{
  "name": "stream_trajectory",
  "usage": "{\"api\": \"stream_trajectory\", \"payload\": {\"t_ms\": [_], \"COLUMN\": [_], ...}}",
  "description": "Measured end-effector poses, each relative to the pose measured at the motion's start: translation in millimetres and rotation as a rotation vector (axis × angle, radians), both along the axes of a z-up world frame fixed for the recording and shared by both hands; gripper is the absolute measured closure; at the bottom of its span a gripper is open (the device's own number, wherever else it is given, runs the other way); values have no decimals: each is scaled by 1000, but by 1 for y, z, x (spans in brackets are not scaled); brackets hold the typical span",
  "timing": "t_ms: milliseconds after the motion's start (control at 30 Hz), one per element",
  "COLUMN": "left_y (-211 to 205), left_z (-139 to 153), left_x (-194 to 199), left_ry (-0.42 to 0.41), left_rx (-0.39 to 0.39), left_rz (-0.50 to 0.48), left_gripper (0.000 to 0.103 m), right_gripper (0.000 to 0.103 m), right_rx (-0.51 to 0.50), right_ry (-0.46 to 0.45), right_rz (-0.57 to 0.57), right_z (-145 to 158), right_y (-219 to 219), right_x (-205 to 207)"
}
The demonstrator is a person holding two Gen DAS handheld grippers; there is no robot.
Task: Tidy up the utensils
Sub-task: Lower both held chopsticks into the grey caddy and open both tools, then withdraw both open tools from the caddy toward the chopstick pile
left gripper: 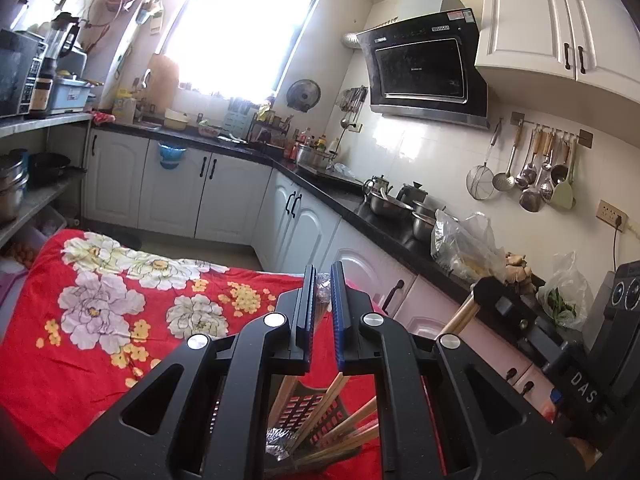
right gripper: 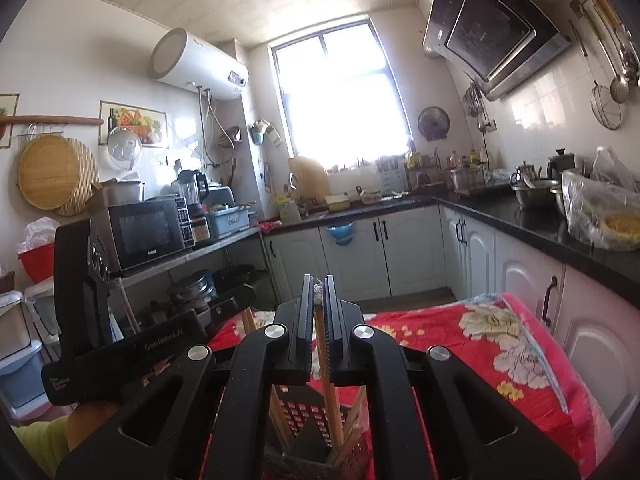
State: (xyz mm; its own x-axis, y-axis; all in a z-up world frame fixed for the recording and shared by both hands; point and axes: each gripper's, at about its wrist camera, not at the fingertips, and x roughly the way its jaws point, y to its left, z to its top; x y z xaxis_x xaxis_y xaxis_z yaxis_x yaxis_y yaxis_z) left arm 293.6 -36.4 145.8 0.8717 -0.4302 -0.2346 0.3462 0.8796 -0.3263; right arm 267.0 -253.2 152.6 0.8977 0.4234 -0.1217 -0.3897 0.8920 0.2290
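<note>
A dark perforated utensil holder (left gripper: 316,412) with several wooden chopsticks (left gripper: 352,424) stands on the red floral cloth (left gripper: 100,320), right under my left gripper (left gripper: 320,280). The left jaws stand a narrow gap apart with nothing clearly between them. In the right wrist view my right gripper (right gripper: 319,292) is shut on an upright wooden chopstick (right gripper: 328,380), whose lower end reaches into the same holder (right gripper: 304,420). The other gripper's body (right gripper: 120,344) shows at left there.
White cabinets and a black counter (left gripper: 360,208) with pots and plastic bags run along the right. Ladles hang on a wall rail (left gripper: 540,168). A shelf with a microwave (right gripper: 148,236) stands at left. The cloth-covered surface ends near the cabinets.
</note>
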Motion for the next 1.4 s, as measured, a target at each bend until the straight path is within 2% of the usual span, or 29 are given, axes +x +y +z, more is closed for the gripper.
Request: {"api": "stream_trajectory", "payload": {"t_ms": [300,700,800,933,1000,1067,1200,1300,1400], "left_y": [7,10,8,6,5,4,4,3,4], "left_z": [-14,-12,-11,-12,-12,-13,-13,-15,-18], "left_x": [-2,-25,-30,-37,-41,-45,-54,-62,-67], "left_ry": [47,85,100,122,134,145,150,158,168], "left_rx": [-39,-30,-14,3,10,15,25,28,30], "left_rz": [-19,-42,-52,-72,-82,-89,-106,-119,-122], "left_gripper": [99,99,93,91,90,85,82,80,74], "right_gripper": [97,97,97,86,86,85,78,77,75], "right_rx": [12,18,22,25,24,22,18,14,14], "right_ry": [51,141,165,180,187,186,188,197,207], "right_rz": [1,-24,-36,-53,-55,-58,-58,-58,-58], "right_z": [-15,-29,-31,-33,-33,-31,-30,-31,-33], "right_y": [-1,-5,-7,-10,-11,-13,-15,-16,-18], "right_x": [-9,-22,-24,-27,-28,-31,-38,-42,-46]}}
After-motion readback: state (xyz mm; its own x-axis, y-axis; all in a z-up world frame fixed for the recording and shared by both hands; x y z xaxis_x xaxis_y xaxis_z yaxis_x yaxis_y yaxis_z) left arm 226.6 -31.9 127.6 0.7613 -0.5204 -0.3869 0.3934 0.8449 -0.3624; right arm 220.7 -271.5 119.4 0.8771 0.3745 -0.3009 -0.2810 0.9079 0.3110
